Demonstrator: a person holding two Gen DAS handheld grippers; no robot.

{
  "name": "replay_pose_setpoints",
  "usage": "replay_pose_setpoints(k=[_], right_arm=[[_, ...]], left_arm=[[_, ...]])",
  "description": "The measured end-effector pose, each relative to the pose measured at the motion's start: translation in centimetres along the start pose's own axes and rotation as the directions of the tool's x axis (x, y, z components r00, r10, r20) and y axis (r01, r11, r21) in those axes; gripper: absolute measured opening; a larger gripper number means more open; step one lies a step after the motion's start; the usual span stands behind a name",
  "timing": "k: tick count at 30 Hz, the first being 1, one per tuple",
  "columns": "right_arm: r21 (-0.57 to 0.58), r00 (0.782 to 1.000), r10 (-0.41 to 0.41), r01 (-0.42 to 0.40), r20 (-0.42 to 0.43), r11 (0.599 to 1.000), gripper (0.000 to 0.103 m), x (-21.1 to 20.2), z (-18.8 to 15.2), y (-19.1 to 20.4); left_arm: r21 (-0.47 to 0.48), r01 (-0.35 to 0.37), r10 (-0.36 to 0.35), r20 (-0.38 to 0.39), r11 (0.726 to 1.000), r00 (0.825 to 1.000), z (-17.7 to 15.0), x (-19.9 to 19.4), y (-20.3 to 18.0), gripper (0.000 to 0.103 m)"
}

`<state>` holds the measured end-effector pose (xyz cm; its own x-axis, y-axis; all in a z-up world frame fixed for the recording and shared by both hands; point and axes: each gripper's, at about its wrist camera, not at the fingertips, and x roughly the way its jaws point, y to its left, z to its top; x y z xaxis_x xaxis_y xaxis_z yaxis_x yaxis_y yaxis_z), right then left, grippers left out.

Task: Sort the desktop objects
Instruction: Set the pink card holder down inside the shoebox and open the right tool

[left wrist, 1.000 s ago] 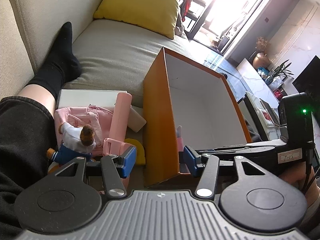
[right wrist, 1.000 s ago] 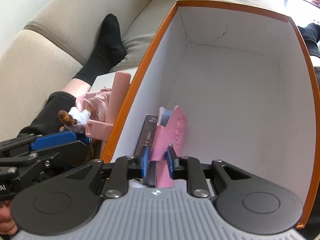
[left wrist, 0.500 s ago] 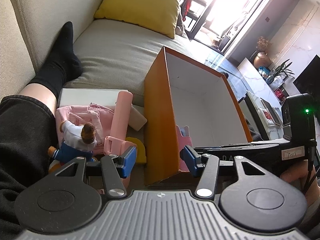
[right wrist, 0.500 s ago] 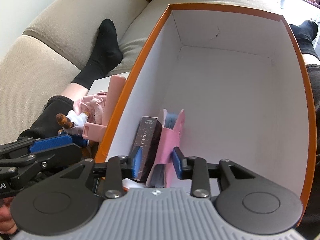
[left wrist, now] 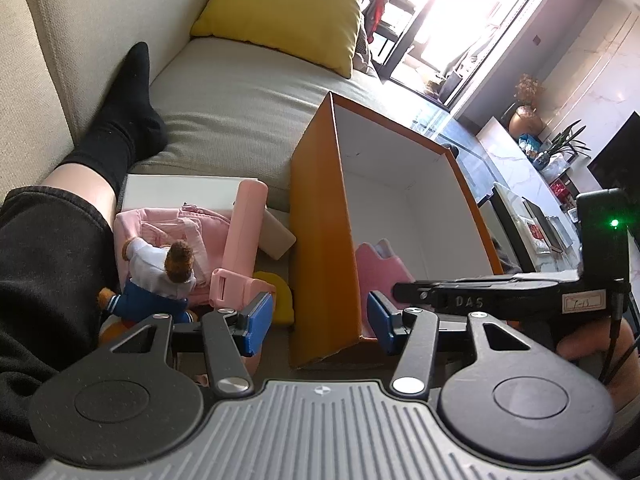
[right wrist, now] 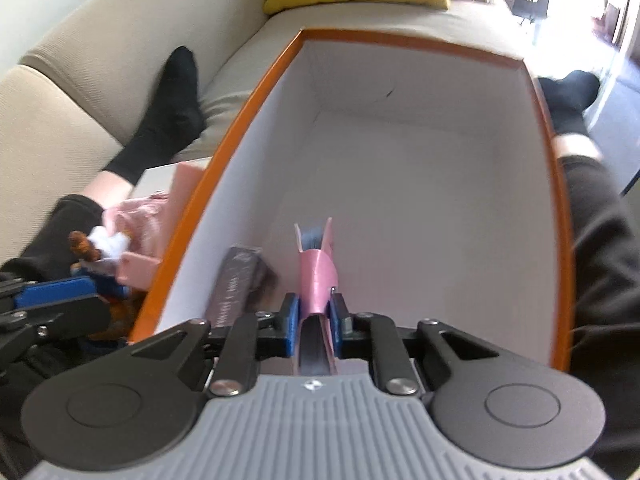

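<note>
An orange box with a white inside stands open on the sofa. In the right wrist view my right gripper is inside the box at its near end. Its jaws are closing, and the blue pads press both sides of a pink case that stands on edge. A dark card box leans on the left wall beside it. My left gripper is open, its fingers either side of the box's near corner and clear of it. The pink case shows over the wall.
Left of the box lie a small doll, a pink jacket, a pink tube, a yellow piece and a white flat box. A person's leg in a black sock and a yellow cushion rest on the sofa.
My right gripper widened off the pink case, then closed on it again and tipped further down. The case now stands edge-on. The left gripper stayed still.
</note>
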<state>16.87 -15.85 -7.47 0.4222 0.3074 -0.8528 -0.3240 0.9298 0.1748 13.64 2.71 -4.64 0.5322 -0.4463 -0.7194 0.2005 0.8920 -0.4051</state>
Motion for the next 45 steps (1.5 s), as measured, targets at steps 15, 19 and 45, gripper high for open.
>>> replay_pose_setpoints(k=[15,19,45], right_arm=[[0.084,0.978,0.191,-0.184,-0.088,0.979,0.029,1.5,0.3,1.4],[0.094,0.976,0.201,-0.192,-0.089,0.977,0.018,1.6,0.3,1.6],[0.024,0.980,0.198,-0.197,-0.004,0.980,0.025,-1.5,-0.4,0.9]], left_arm=[[-0.022,0.002,-0.001,0.007,1.000,1.000,-0.2,-0.2,0.8,0.061],[-0.022,0.006,-0.006,0.004,1.000,1.000,-0.2,0.0,0.9,0.061],[0.086,-0.034,0.034,-0.003,0.996,0.999,-0.9,-1.8,0.0,0.061]])
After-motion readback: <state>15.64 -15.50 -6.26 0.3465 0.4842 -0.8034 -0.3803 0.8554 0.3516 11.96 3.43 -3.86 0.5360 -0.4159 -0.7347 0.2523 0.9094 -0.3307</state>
